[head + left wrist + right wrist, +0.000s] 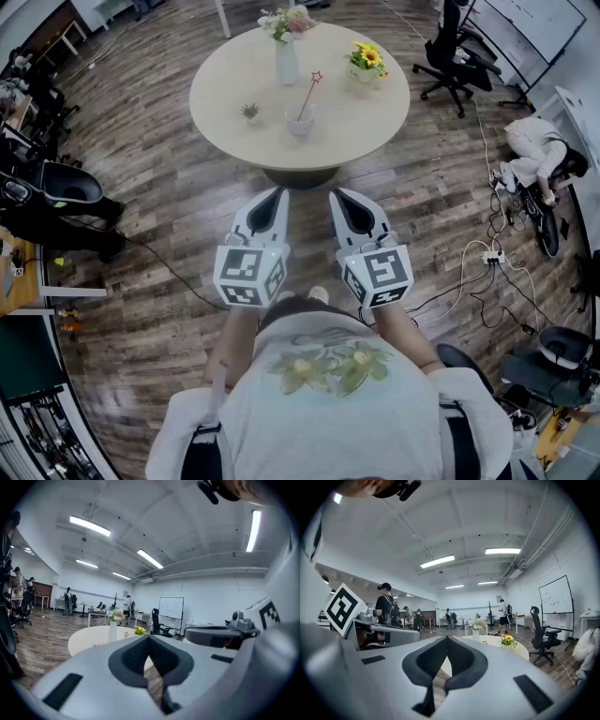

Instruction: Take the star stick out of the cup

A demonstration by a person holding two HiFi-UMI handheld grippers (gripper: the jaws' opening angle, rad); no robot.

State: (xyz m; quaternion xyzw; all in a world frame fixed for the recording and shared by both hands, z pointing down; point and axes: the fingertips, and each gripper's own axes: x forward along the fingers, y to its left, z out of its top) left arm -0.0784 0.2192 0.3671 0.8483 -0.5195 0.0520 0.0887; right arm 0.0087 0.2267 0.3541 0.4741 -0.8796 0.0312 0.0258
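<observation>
The person stands on the wood floor [159,197] facing a round table [225,89]. The left forearm [236,342] and right forearm [401,328] reach forward from the waist, side by side and a little apart. The left gripper [277,194] and right gripper [338,195] both point at the table's near edge, roughly level, the left tipped slightly down. Their tips hang over the floor just short of the table, touching nothing. A marker cube sits at the near end of each (left cube [249,274], right cube [377,274]), covering the hands.

Each gripper's own view shows its jaws clenched tip to tip. Only the dark hollow behind the tips stays between them, and nothing is held in either.

The star stick [308,94] stands in the white cup [300,121] near the table's middle. It leans right, with its red star at the top end. The cup is well apart from both grippers, straight ahead of the gap between them. A small plant [250,111] sits just left of the cup. A vase [286,58] of flowers stands beyond it, and a sunflower pot [367,62] is at the far right.
</observation>
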